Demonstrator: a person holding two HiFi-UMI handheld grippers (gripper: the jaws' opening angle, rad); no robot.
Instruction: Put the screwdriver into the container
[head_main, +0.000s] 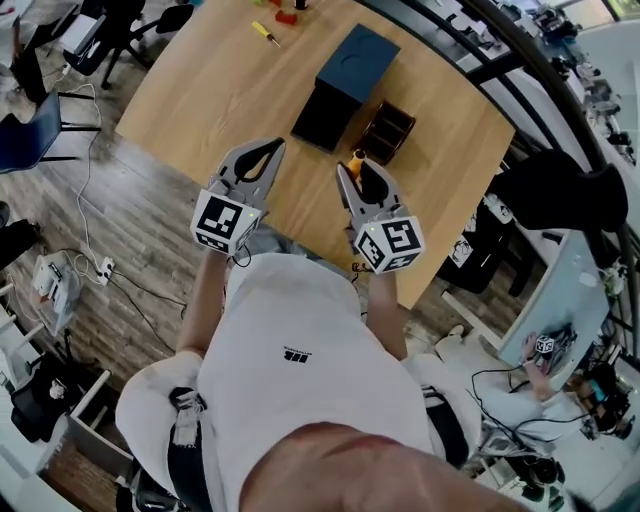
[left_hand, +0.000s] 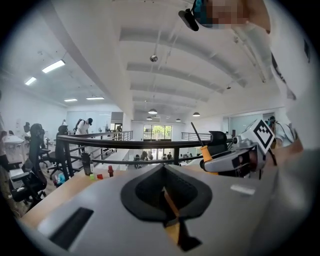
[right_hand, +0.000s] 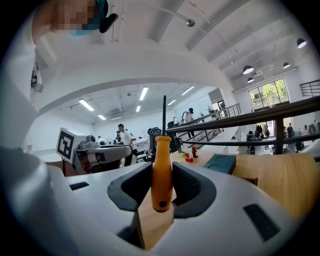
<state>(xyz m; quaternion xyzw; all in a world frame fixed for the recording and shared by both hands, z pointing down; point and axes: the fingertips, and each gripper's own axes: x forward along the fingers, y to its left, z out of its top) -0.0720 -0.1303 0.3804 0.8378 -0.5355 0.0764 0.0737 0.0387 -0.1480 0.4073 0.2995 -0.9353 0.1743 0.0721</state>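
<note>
The right gripper (right_hand: 162, 168) is clamping the orange screwdriver (right_hand: 161, 181), short of the container (head_main: 388, 131); left gripper (left_hand: 164, 167) is hovering closed, empty.

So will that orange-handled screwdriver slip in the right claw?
Probably stiff: the orange-handled, black-shafted screwdriver stands upright and unbent. Its smooth, round handle might twist or slip between the right claw's pads. Set down, it would likely roll.

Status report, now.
Right gripper shut on orange-handled screwdriver, shaft up. Left gripper shut, empty. Brown container ahead on table, blue box beside it; nothing between.
</note>
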